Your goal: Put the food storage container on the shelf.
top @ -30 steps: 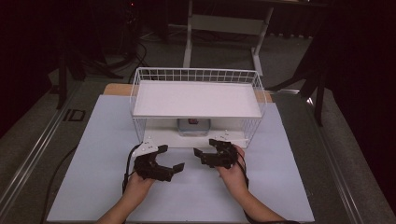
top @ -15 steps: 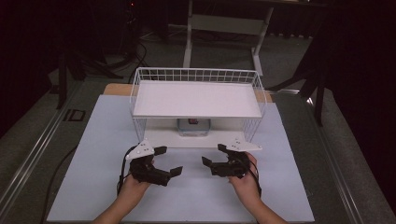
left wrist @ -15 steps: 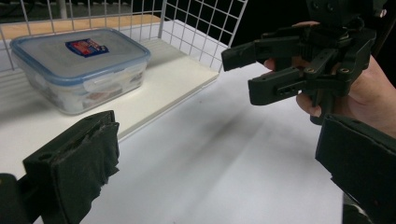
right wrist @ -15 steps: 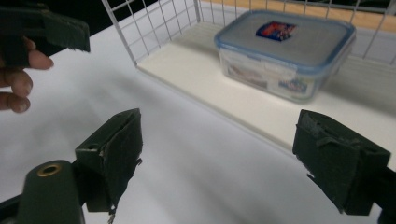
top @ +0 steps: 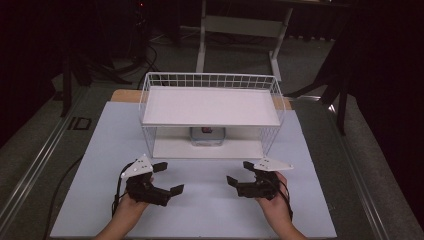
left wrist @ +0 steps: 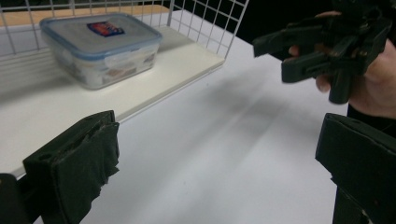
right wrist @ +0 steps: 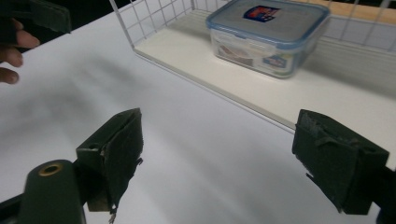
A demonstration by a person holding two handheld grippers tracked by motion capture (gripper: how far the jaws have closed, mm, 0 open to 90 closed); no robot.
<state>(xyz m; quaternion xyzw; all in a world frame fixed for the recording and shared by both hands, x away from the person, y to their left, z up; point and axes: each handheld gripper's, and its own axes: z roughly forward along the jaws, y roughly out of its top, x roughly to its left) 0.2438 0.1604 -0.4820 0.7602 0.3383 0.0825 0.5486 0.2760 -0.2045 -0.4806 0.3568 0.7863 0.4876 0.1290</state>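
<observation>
Container (top: 207,135) sits far of both your grippers, midway between them under the rack (top: 211,107); left gripper (top: 160,179) and right gripper (top: 242,173) gape wide, empty.

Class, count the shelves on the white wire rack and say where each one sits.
2. The upper shelf lies inside the wire rack basket on top; the lower shelf rests at table level, carrying the lidded container.

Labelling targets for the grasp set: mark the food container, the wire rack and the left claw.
food container (right wrist: 268,35), right gripper view, on its lid.
wire rack (top: 210,80), high view, on the top back rim.
left claw (top: 165,177), high view, midway between its open jaw tips.
</observation>
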